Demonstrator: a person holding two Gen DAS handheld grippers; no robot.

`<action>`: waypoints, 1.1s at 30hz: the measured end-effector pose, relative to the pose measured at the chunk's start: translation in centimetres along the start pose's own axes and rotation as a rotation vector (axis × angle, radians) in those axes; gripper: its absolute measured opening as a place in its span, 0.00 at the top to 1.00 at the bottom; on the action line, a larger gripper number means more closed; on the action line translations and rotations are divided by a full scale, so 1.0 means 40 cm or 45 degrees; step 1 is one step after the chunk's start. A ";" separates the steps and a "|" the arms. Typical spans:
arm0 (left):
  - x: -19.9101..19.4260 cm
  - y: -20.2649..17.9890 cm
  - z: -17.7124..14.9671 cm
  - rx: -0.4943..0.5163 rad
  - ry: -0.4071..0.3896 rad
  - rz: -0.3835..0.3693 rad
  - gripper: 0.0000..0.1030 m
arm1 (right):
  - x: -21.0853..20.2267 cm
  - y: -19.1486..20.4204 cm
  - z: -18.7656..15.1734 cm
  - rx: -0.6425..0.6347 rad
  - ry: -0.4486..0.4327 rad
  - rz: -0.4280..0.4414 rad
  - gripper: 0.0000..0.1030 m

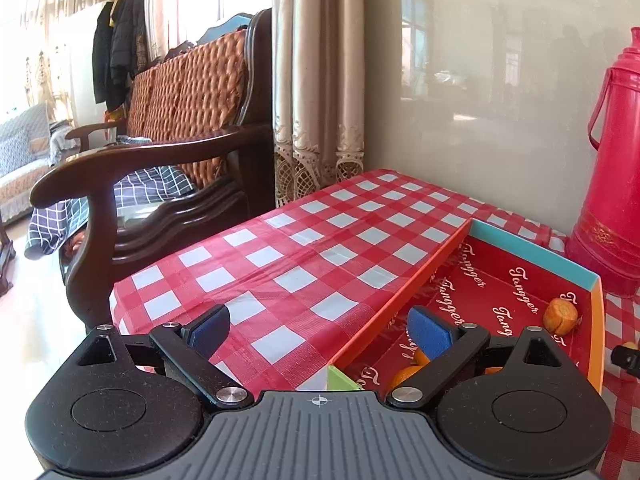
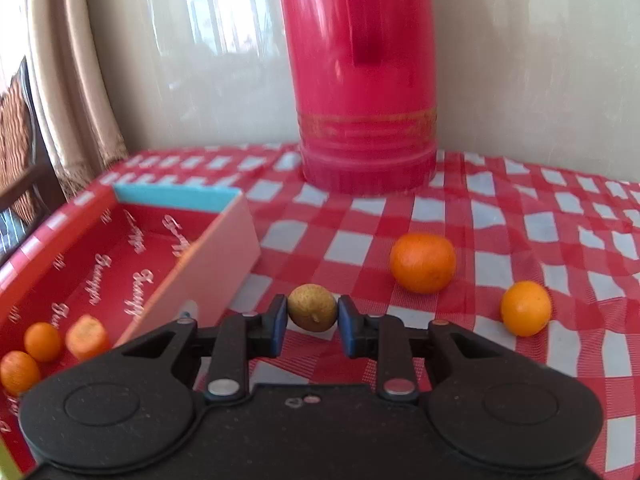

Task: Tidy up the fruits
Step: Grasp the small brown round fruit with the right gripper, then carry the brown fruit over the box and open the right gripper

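Right fingers [image 2: 280, 322]: they pinched the little brown fruit [image 2: 312, 308] from both sides, just above the checked cloth [image 2: 520, 216].
My plan: I thought I should lift slowly, keep the squeeze soft, and carry it over the wall of the red box [image 2: 208, 264].
Left gripper [image 1: 320, 332]: its fingers stood wide with nothing in them.
Fruit look: small, round, dull and speckled.
Others: three orange fruits [image 2: 42, 342] sat inside the box; a big orange [image 2: 423, 263] and a small orange [image 2: 526, 308] waited on the cloth.
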State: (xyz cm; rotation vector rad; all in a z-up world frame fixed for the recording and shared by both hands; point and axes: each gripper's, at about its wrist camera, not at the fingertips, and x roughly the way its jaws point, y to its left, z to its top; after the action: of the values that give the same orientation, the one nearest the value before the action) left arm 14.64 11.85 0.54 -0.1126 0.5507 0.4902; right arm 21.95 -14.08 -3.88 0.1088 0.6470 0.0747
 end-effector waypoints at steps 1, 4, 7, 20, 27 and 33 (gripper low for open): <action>0.002 0.002 0.000 -0.004 0.007 0.001 0.08 | -0.016 0.002 0.003 0.003 -0.024 0.016 0.82; 0.009 0.009 0.003 -0.025 0.020 0.005 0.08 | -0.071 0.019 0.013 0.008 -0.100 0.106 0.82; 0.009 0.012 0.001 -0.039 0.022 0.008 0.08 | -0.114 0.057 0.023 -0.011 -0.142 0.217 0.82; 0.001 -0.017 -0.006 -0.002 0.015 0.007 0.08 | -0.142 0.139 -0.009 -0.085 -0.074 0.308 0.60; -0.023 -0.071 -0.018 0.061 -0.007 -0.030 0.08 | -0.203 0.069 -0.013 -0.066 -0.155 0.171 0.25; -0.059 -0.142 -0.037 0.144 -0.033 -0.090 0.08 | -0.233 -0.025 -0.031 -0.028 -0.198 -0.034 0.13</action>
State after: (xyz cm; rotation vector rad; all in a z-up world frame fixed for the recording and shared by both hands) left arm 14.91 5.53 0.36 -0.0178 0.5463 0.3901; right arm 13.80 -15.92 0.58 0.0835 0.4923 0.0473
